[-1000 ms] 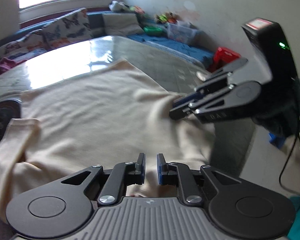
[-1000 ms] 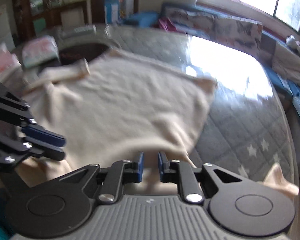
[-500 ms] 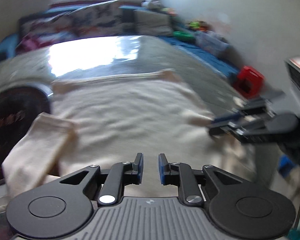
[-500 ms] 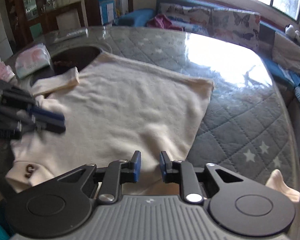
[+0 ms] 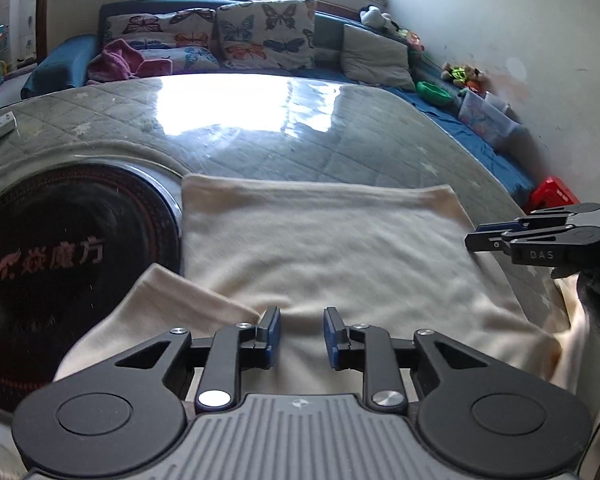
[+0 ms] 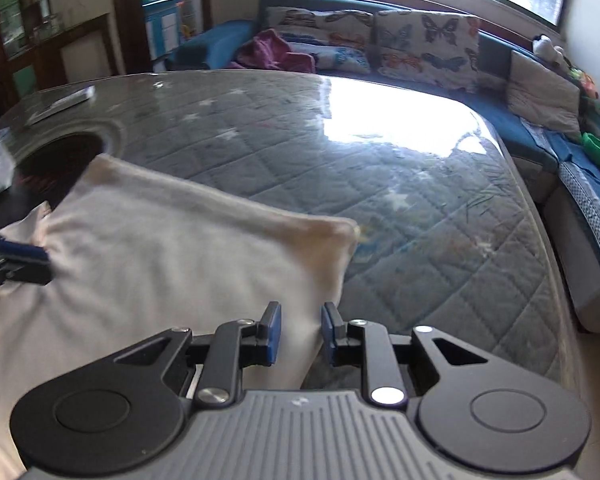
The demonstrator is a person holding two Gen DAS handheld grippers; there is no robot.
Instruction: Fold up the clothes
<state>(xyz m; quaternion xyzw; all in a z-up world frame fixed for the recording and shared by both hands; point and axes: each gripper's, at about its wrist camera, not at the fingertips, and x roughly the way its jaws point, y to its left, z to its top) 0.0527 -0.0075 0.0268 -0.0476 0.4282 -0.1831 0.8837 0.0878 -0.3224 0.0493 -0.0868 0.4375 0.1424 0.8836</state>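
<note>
Leftmost in the left wrist view is a round black induction cooktop (image 5: 60, 280) sunk into the table's near-left part, with red "M" logo lettering and Chinese characters I can only partly read. The cream sweater (image 5: 320, 248) lies flat just beside it, its left edge touching the cooktop rim, one sleeve (image 5: 156, 320) folded over the near-left corner. The left gripper (image 5: 301, 334) hangs over the sweater's near edge, blue pads apart, nothing between them. On the right, the right gripper (image 5: 500, 236) reads "DAS" on its finger; in its own view (image 6: 300, 334) the fingers are spread too, above the sweater's right edge (image 6: 328, 280). Beyond lies bare quilted table (image 6: 420, 220), then a sofa with butterfly cushions (image 6: 424, 44).
</note>
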